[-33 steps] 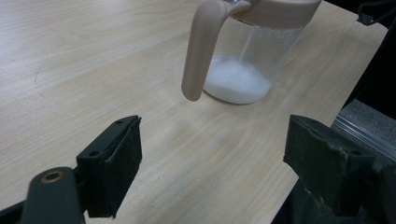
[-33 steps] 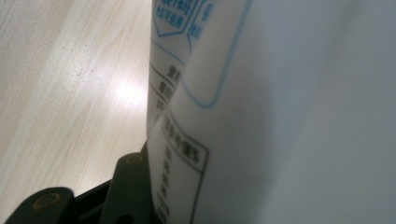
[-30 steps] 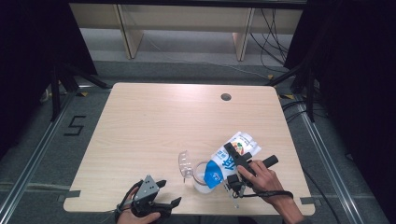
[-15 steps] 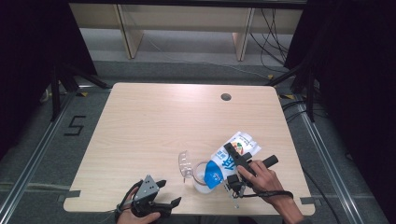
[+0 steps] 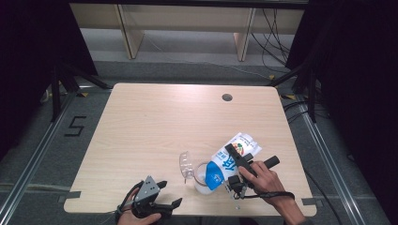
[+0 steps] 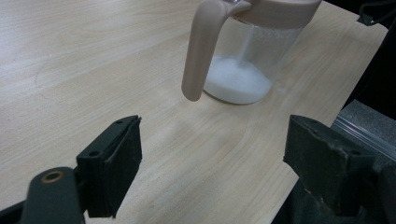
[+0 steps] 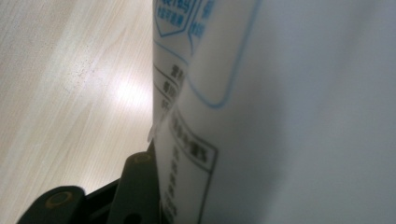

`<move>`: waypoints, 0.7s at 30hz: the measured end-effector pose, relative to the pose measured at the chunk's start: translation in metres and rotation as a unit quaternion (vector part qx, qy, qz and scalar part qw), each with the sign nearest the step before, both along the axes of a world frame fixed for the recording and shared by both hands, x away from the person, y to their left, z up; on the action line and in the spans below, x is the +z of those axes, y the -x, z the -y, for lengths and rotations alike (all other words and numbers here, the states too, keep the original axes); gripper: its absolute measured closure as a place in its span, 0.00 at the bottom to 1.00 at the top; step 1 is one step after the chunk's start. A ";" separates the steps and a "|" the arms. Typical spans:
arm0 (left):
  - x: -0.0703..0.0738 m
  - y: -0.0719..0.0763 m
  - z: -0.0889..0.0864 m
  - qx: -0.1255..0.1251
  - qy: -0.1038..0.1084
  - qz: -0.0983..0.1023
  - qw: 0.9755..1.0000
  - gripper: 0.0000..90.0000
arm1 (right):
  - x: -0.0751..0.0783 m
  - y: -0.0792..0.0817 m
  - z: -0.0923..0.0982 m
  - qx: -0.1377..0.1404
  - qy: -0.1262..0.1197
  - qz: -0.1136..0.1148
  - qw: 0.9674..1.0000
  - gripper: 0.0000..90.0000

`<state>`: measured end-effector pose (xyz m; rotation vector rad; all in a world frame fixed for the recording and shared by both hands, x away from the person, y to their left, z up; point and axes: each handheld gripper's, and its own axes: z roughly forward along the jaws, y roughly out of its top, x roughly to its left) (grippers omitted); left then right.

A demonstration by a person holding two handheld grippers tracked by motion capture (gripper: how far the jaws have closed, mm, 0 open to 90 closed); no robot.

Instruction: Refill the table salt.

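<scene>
Left of the clear jug, the left gripper rests wide open and empty on the counter. The right gripper, jaws just closing, clamps the milk carton, tilted over the jug's right side.

This looks like a recording lab or test studio, not a home. A plain light-wood table with a cable hole stands on grey carpet, hemmed in by black curtains and dark stands. Metal rails run along the floor, a taped "5" marks a spot, and loose cables trail past bare wooden shelving behind.
</scene>
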<state>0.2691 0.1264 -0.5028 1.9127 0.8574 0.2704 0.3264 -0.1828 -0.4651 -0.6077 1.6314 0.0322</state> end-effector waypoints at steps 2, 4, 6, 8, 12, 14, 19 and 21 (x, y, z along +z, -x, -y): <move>0.000 0.000 0.000 -0.001 -0.001 0.001 1.000 0.21 | 0.001 -0.001 -0.001 0.006 0.011 0.001 1.000 0.67; 0.000 0.001 0.000 0.004 0.003 -0.004 1.000 0.21 | 0.002 0.000 -0.001 -0.002 0.018 -0.002 1.000 0.67; 0.000 0.001 0.001 0.008 0.004 -0.007 1.000 0.21 | -0.002 0.001 0.001 -0.013 0.003 -0.012 1.000 0.67; 0.000 0.000 0.000 0.001 0.001 0.000 1.000 0.21 | -0.001 0.000 0.001 -0.012 0.003 -0.011 1.000 0.67; 0.000 0.001 0.001 0.008 0.006 -0.008 1.000 0.21 | -0.001 0.001 0.001 -0.016 0.004 -0.011 1.000 0.67; 0.000 0.001 0.001 0.009 0.006 -0.008 1.000 0.21 | 0.000 0.000 0.000 -0.008 0.006 -0.009 1.000 0.67; 0.000 0.001 0.001 0.008 0.006 -0.008 1.000 0.21 | -0.001 0.001 0.001 -0.013 -0.001 -0.011 1.000 0.67; 0.000 0.001 0.001 0.010 0.006 -0.008 1.000 0.21 | -0.001 0.001 0.000 -0.011 -0.009 -0.010 1.000 0.67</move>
